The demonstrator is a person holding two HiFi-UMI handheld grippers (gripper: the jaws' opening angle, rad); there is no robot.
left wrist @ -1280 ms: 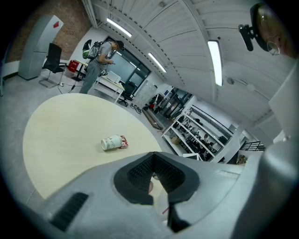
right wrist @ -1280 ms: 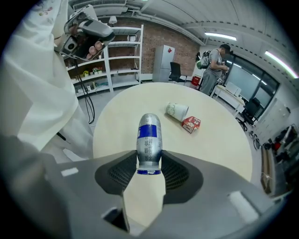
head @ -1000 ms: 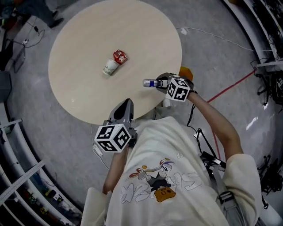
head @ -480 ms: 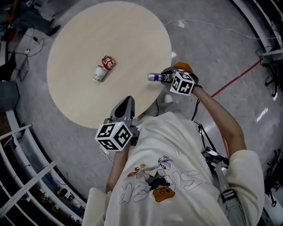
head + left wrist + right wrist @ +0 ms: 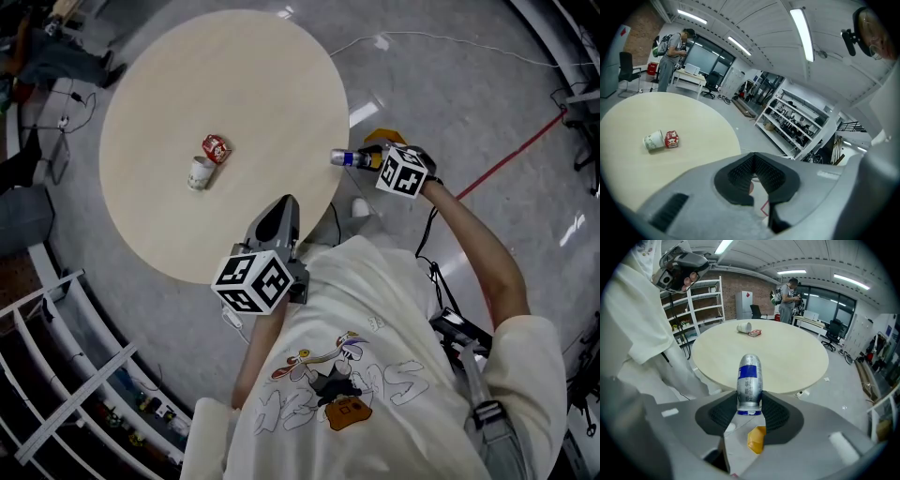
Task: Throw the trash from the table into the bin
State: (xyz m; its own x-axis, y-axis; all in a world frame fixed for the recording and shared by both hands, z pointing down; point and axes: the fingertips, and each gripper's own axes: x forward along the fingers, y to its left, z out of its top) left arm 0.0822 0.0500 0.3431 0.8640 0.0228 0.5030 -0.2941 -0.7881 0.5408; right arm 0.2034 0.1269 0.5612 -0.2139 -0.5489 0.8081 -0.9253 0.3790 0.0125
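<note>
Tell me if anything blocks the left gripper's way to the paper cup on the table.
Nothing visible does. Only bare table lies between the left gripper and the paper cup, which lies on its side. The small red carton lies right beside the cup, off that line.

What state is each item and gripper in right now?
Can: clamped in the right gripper.
Paper cup: lying on its side on the table.
Red packet: lying beside the cup.
Left gripper: jaws together, empty.
</note>
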